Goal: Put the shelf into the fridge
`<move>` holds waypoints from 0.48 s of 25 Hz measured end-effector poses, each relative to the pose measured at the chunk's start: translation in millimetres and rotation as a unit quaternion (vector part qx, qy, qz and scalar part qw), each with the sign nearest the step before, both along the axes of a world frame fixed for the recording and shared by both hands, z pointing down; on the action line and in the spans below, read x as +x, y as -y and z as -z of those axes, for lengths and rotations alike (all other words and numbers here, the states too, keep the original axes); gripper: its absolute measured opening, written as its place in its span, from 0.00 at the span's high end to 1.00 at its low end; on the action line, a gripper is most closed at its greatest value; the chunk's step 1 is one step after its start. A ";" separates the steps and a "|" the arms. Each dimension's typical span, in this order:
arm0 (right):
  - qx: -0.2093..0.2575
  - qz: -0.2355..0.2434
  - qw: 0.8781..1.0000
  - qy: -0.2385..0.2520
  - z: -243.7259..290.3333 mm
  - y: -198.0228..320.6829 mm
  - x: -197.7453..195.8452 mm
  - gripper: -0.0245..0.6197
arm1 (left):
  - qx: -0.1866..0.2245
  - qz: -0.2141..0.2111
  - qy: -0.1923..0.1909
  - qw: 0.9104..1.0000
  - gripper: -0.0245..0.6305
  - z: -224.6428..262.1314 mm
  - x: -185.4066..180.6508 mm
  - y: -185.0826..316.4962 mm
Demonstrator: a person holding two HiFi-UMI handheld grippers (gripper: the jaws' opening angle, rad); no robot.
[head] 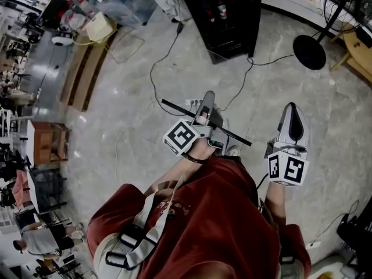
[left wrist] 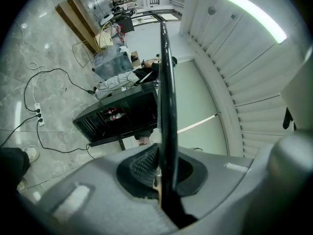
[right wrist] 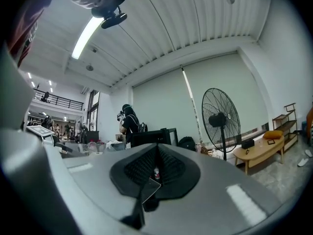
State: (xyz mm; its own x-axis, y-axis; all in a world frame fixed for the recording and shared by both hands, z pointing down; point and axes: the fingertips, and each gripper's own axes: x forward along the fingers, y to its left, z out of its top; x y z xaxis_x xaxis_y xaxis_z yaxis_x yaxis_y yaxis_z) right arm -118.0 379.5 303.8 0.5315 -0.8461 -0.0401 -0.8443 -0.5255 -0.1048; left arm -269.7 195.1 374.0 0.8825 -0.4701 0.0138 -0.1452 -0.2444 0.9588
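At my left, the left gripper (head: 207, 102) has its jaws pinching the shelf (head: 235, 137). The shelf is a thin dark panel, and from the head view I see it only edge-on, as a slim bar crossing in front of me above the floor (head: 133, 97). In the left gripper view it is likewise a narrow dark strip rising straight out of the pads, seated deep between them. I judge the deep bite is there so the panel cannot swing or slip in the carry. Because it shows as an edge from above, I take it to be standing on its edge rather than lying flat, so it will need turning level before it can slide onto its supports.

The fridge (head: 224, 16) stands ahead of me on the floor, well apart from the shelf, a black cabinet with bottles showing inside. I cannot tell whether its door is open or just glass. The shelf is therefore not yet in place, and this is the carrying stage.

At my right, the right gripper (head: 293, 112) has its jaws pressed together with nothing between them. It hangs beside me, apart from the shelf, and I judge it is kept free to steady the far edge or deal with the door. Further right stands a fan (head: 310, 51), to be kept clear of.
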 end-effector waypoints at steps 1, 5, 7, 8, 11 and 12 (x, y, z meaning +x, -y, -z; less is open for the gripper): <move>-0.002 -0.001 1.000 -0.002 -0.4 0.8 2.0 0.96 | 0.003 -0.003 -0.011 1.000 0.94 3.0 5.2 0.5; -0.007 -0.003 1.000 -0.006 -3.8 6.3 7.7 0.96 | 0.003 -0.004 0.002 1.000 0.94 -7.1 12.4 6.6; -0.011 -0.002 1.000 -0.007 -6.1 12.4 10.7 0.96 | -0.008 -0.001 0.011 1.000 0.94 -15.0 15.0 11.1; -0.013 -0.001 1.000 -0.007 -7.6 16.6 14.0 0.96 | -0.011 -0.001 0.009 1.000 0.94 -17.1 18.9 14.5; -0.015 0.001 1.000 -0.011 -10.3 32.7 28.2 0.96 | -0.017 0.000 -0.010 1.000 0.94 -20.7 36.3 29.1; -0.015 0.001 1.000 -0.013 -10.1 39.7 33.3 0.96 | -0.020 0.003 -0.009 1.000 0.94 -23.6 40.8 35.8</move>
